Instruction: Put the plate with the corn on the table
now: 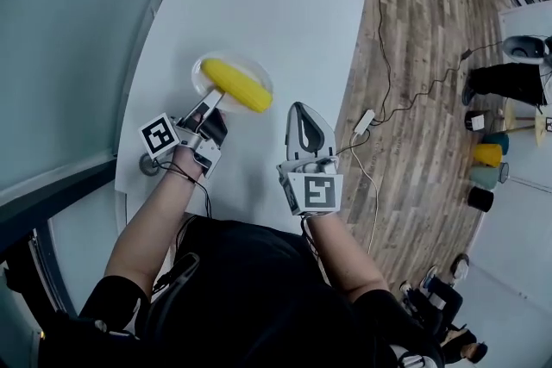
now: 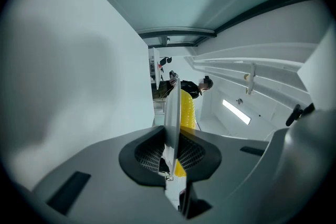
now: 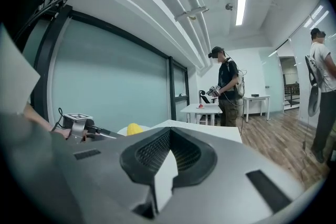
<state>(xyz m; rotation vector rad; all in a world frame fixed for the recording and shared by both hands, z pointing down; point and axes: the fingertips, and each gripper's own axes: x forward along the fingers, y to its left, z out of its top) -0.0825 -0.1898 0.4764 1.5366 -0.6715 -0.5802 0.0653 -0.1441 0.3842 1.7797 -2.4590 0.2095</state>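
A yellow corn cob (image 1: 237,85) lies on a small white plate (image 1: 203,73) over the near left part of the white table (image 1: 276,4). My left gripper (image 1: 213,102) is shut on the plate's near rim. In the left gripper view the plate (image 2: 172,107) runs edge-on between the pads of the left gripper (image 2: 170,157), with the corn (image 2: 188,108) beside it. I cannot tell whether the plate touches the table. My right gripper (image 1: 299,110) hovers to the right of the plate, shut and empty; the right gripper view shows this gripper (image 3: 167,165), the corn (image 3: 134,128) and the table (image 3: 210,131).
The table's right edge borders a wooden floor with a cable and a power strip (image 1: 364,121). Several cups (image 1: 487,155) stand on the floor farther right. A person (image 3: 228,89) stands by another table (image 3: 207,108) across the room. A small round object (image 1: 149,165) lies near my left wrist.
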